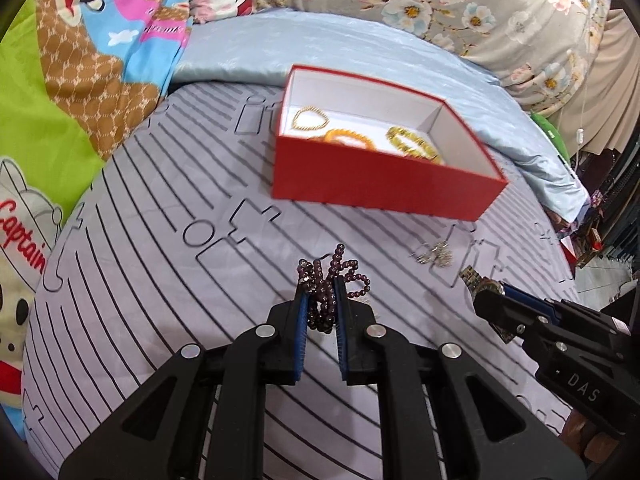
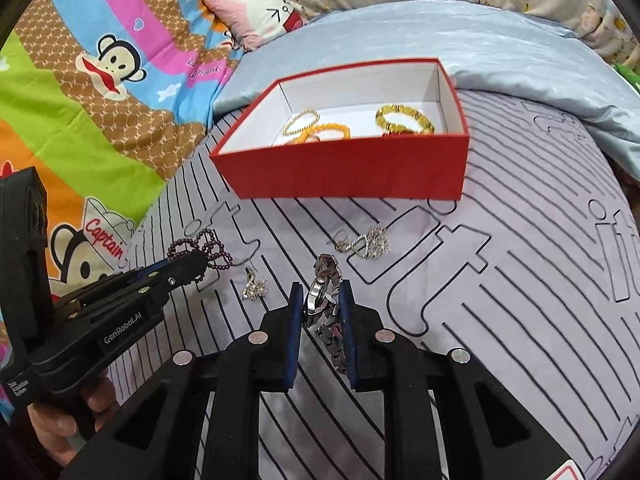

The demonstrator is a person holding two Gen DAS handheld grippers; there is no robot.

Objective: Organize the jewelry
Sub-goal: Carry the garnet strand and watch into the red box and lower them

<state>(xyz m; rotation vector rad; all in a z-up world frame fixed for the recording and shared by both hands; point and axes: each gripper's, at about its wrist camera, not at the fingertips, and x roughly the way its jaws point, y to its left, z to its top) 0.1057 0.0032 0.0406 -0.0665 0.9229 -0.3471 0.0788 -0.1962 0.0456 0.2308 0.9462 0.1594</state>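
An open red box [image 1: 384, 180] [image 2: 352, 168] sits on the striped bedsheet and holds a thin gold bracelet [image 1: 310, 119] [image 2: 301, 121], an orange bead bracelet [image 1: 350, 139] [image 2: 326, 132] and a yellow bead bracelet [image 1: 412, 143] [image 2: 404, 119]. My left gripper [image 1: 320, 292] [image 2: 200, 260] is shut on a dark purple bead bracelet [image 1: 330, 280] [image 2: 208, 249], just above the sheet. My right gripper [image 2: 320, 292] [image 1: 486, 290] is shut on a silver metal watch [image 2: 326, 304] [image 1: 474, 280]. Silver earrings [image 1: 434, 256] [image 2: 368, 243] lie in front of the box. Another silver piece [image 2: 255, 289] lies between the grippers.
The striped grey sheet [image 1: 160, 280] [image 2: 520, 300] covers the bed. A light blue quilt [image 1: 248, 48] [image 2: 460, 32] lies behind the box. A colourful cartoon blanket [image 1: 80, 80] [image 2: 80, 100] lies to the left, and a pink pillow [image 2: 256, 12] behind.
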